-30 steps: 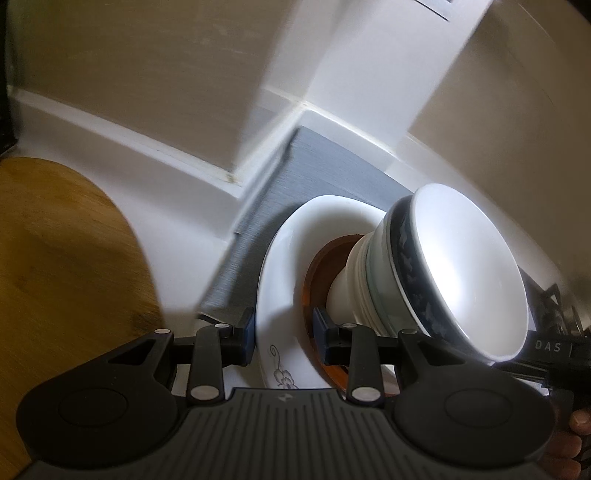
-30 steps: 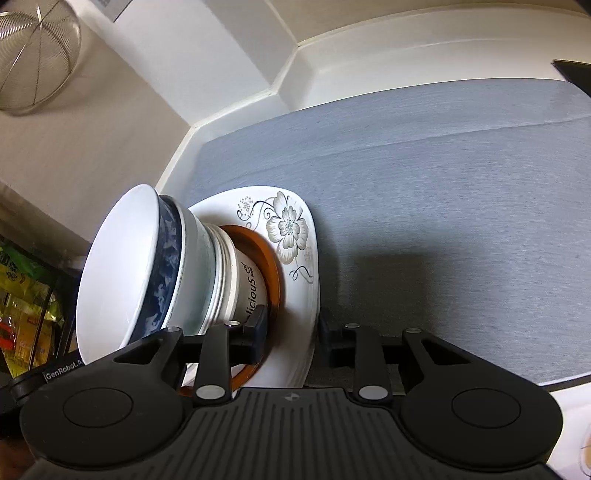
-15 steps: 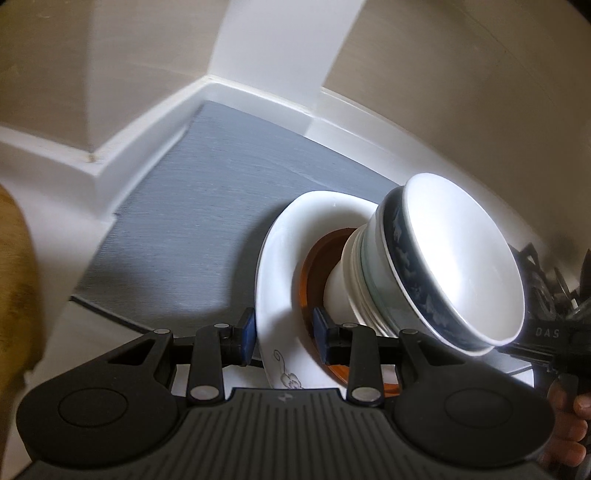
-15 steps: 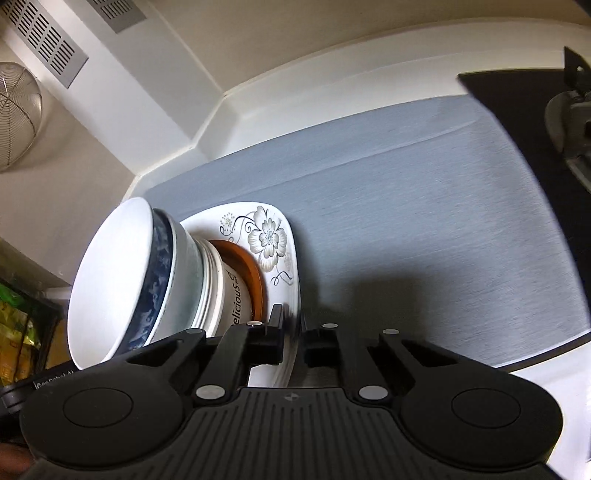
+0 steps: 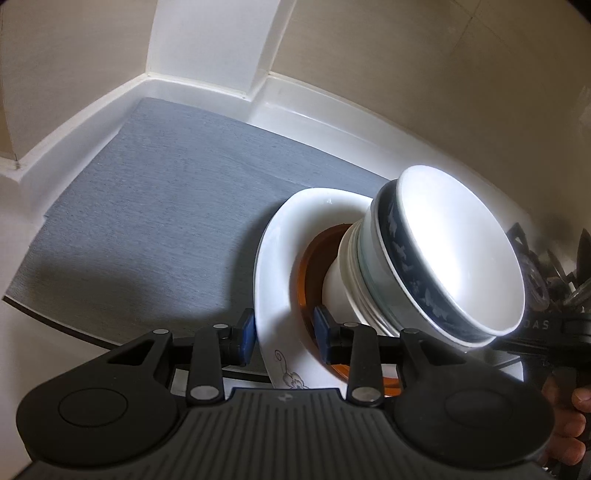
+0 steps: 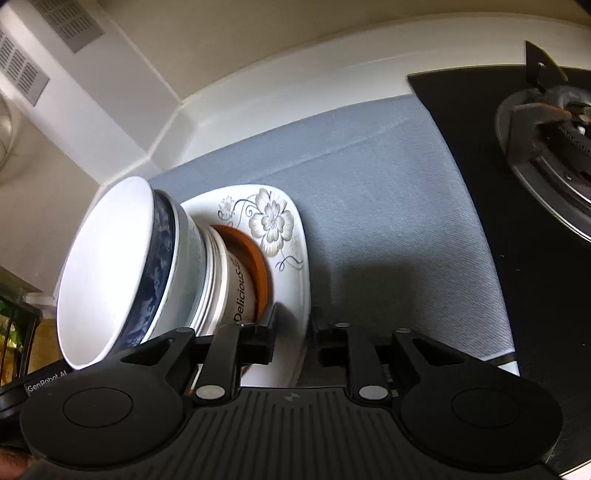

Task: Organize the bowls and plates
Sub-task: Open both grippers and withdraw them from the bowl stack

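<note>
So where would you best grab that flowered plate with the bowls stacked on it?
Pinch the plate by its thin bare rim, at two opposite edges, coming in from the sides: the stacked bowls fill its middle and need level carrying.

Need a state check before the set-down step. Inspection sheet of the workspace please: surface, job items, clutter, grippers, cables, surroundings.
Surface: grey mat on a white counter, bare where visible.
Job's things: white floral plate carries an orange dish and stacked bowls, a blue-banded bowl topmost.
Clutter: nothing seen on the mat.
Grippers: left gripper and right gripper each straddle a plate edge. Right jaws have just been opening; whether either set of pads presses the plate is unclear.
Cables: nothing seen.
Surroundings: black gas hob with burner beside the mat; wall vent; beige walls.
</note>
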Motion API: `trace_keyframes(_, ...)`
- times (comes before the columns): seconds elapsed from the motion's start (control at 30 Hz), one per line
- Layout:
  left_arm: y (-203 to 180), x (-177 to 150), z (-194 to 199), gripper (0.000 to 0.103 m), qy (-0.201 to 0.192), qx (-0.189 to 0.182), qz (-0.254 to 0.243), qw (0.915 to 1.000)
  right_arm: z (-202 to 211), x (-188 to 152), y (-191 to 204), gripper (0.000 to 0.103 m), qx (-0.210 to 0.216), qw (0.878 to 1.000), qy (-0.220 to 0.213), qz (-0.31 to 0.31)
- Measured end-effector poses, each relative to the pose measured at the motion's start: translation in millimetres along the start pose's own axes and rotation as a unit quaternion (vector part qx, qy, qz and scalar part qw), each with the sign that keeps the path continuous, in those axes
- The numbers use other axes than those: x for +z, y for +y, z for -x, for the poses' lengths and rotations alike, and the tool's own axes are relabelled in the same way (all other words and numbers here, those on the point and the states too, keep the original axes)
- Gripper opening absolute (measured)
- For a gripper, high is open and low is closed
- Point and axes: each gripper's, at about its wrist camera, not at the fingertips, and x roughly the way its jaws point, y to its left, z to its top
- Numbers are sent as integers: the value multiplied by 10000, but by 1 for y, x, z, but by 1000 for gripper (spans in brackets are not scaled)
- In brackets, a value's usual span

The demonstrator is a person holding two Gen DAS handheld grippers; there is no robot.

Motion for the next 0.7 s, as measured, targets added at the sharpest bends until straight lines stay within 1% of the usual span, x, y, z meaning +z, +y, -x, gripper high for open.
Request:
trace_keyframes(0.2, -10, -9, 7, 39, -64, 218, 206, 9995, 4, 4, -11, 25, 126, 9996, 243, 110)
trace_keyframes(0.27, -16, -11, 12, 40, -84, 389, 154, 9991, 4, 4, -10, 27, 165, 9991, 302, 228)
trace_keyframes(0.33, -26, -16, 21, 47, -117, 606, 88, 9981, 6, 3, -9, 27, 195, 9986, 371, 327)
trace_keyframes(0.4, -31, -22, 31, 63, -169, 805, 147, 9965, 8, 1, -9, 28, 213, 9979, 430, 442)
trace_keyframes(0.43, -33, -25, 36, 67, -193, 894, 202, 9956, 10, 0, -8, 30, 200, 9975, 430, 517)
trace_keyframes(0.47, -35, -29, 40, 73, -215, 980, 249, 9946, 13, -1, -8, 34, 200, 9972, 398, 601)
trace_keyframes(0.5, -38, -34, 44, 76, -226, 1062, 292, 9937, 17, -3, -8, 36, 207, 9967, 342, 707)
trace_keyframes(0.57, -43, -43, 51, 79, -199, 1135, 346, 9927, 26, -9, -8, 52, 185, 9954, 204, 917)
trace_keyframes(0.67, -54, -56, 63, 81, -215, 1285, 354, 9908, 38, -17, -8, 63, 175, 9931, 72, 1154)
trace_keyframes(0.7, -58, -59, 68, 83, -248, 1311, 333, 9905, 42, -21, -8, 65, 188, 9924, 53, 1215)
